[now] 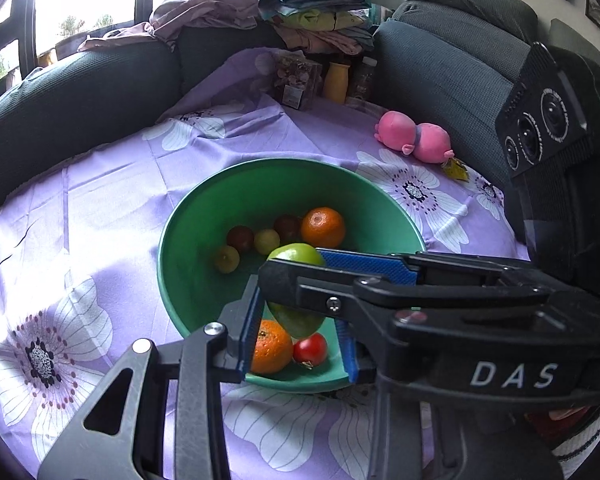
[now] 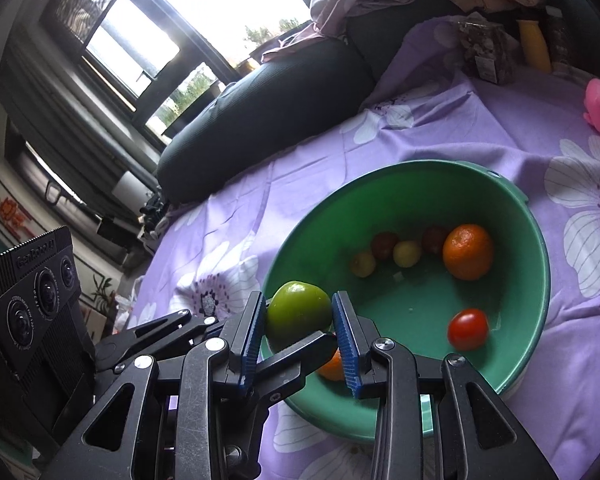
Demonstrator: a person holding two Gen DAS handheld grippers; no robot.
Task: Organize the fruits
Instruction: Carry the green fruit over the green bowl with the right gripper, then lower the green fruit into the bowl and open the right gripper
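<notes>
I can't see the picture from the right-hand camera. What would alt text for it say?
Two blue-padded claws, the right claw and the left claw crossing beneath it, grip a green apple over the near rim of a green bowl. Inside lie two oranges, a red tomato and small fruits, on a purple flowered cloth.

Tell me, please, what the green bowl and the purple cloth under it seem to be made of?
Bowl: probably plastic with a smooth, slightly glossy finish; it has even colour, soft highlights and a thin moulded rim with a small tab.
Cloth: woven fabric, matte, with a printed flower pattern; it shows creases and fold lines.
</notes>
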